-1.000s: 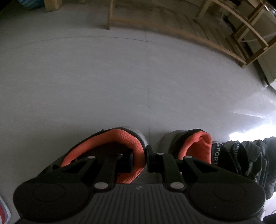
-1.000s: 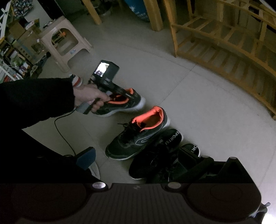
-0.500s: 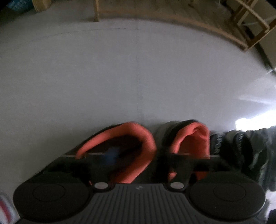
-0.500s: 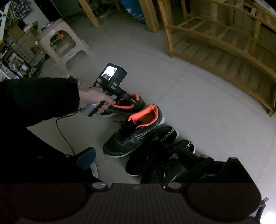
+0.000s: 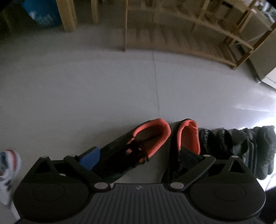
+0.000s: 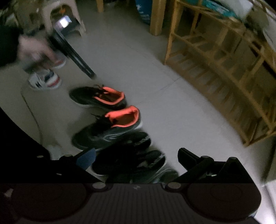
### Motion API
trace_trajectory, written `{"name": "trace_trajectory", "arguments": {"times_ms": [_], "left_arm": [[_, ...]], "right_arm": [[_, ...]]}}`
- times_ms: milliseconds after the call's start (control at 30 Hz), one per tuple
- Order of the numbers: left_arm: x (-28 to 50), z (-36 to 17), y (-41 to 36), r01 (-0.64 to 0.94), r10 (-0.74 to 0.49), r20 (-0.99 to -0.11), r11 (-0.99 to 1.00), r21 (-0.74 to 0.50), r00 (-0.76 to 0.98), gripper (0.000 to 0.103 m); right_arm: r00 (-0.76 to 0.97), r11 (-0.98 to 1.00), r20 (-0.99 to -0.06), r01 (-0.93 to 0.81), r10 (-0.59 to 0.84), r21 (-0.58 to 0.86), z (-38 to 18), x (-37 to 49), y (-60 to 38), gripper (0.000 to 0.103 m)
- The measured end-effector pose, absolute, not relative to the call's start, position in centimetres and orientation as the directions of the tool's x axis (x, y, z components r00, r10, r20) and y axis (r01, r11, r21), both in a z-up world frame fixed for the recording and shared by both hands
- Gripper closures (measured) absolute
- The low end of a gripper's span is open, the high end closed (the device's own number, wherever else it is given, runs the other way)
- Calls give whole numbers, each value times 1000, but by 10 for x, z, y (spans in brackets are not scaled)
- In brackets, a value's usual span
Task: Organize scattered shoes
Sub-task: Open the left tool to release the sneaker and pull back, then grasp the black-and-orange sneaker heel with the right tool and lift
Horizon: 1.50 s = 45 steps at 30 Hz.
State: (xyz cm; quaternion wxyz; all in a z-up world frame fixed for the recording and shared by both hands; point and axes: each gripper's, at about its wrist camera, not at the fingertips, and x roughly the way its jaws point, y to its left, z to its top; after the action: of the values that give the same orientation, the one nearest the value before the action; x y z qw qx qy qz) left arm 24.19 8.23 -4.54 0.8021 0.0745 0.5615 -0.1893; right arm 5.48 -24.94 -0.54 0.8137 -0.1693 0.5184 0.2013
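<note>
A: What is standing along the far side of the floor?

B: A slatted wooden rack is standing there, empty shelves facing the room.

A: And behind it?

B: A blue container is sitting between wooden posts. A pale plastic stool, possibly beige, is showing blurred at upper left.

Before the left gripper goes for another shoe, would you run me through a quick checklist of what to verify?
1. Left gripper empty, jaws opening: ok.
2. Orange-lined pair side by side on the floor: ok.
3. Black shoes in the same row: ok.
4. White shoe put in line: not ok, apart from the row.
5. Right gripper open, nothing between its fingers: ok.
6. White shoe's mate: cannot tell, blurred behind the hand.
</note>
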Motion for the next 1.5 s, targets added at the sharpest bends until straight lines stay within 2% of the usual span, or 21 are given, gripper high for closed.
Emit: {"name": "trace_trajectory", "arguments": {"times_ms": [133, 267, 467, 567, 667, 733, 833, 967, 1033, 1167, 1267, 1300, 1367, 1433, 1500], "left_arm": [[210, 9, 114, 342, -226, -903, 935, -95, 366, 0], [185, 50, 140, 214, -193, -877, 971, -106, 441, 0], [153, 40, 146, -37, -51, -859, 996, -81, 509, 0], [138, 22, 152, -92, -109, -830, 978, -189, 547, 0], [142, 9, 156, -168, -196, -873, 940, -297, 446, 0], [144, 17, 154, -128, -239, -850, 934, -333, 469, 0], [151, 29, 147, -93, -211, -849, 953, -290, 485, 0], [151, 37, 149, -122, -269, -836, 922, -367, 479, 0], [149, 39, 155, -169, -340, -824, 875, -454, 454, 0], [149, 42, 154, -171, -359, -806, 859, -482, 470, 0], [152, 47, 159, -186, -348, -797, 853, -488, 493, 0], [153, 47, 163, -201, -349, -796, 845, -496, 495, 0], [153, 48, 167, -224, -345, -793, 834, -505, 501, 0], [157, 47, 169, -235, -341, -795, 831, -504, 502, 0], [158, 47, 168, -230, -339, -795, 834, -502, 503, 0]], "right_arm": [[355, 878, -915, -478, 192, -1, -12, 68, -235, 0], [367, 897, -908, -441, 202, 21, -21, 88, -210, 0], [324, 930, -930, -365, 174, 47, -61, 125, -178, 0], [322, 941, -934, -336, 157, 43, -85, 149, -164, 0], [330, 955, -929, -289, 164, 66, -114, 178, -156, 0], [325, 967, -932, -243, 160, 81, -134, 197, -153, 1], [296, 973, -944, -216, 147, 84, -173, 230, -142, 6], [271, 974, -956, -219, 116, 56, -202, 257, -130, 9], [249, 970, -965, -243, 84, 21, -223, 273, -117, 16], [201, 962, -979, -274, 45, -12, -250, 287, -100, 33], [168, 958, -986, -283, -4, -52, -272, 293, -91, 59], [160, 956, -987, -287, -10, -57, -278, 293, -88, 75], [173, 938, -984, -335, -36, -94, -287, 290, -80, 78], [218, 865, -974, -476, -62, -161, -291, 284, -65, 80], [225, 829, -973, -534, -48, -164, -291, 284, -61, 82]]}}
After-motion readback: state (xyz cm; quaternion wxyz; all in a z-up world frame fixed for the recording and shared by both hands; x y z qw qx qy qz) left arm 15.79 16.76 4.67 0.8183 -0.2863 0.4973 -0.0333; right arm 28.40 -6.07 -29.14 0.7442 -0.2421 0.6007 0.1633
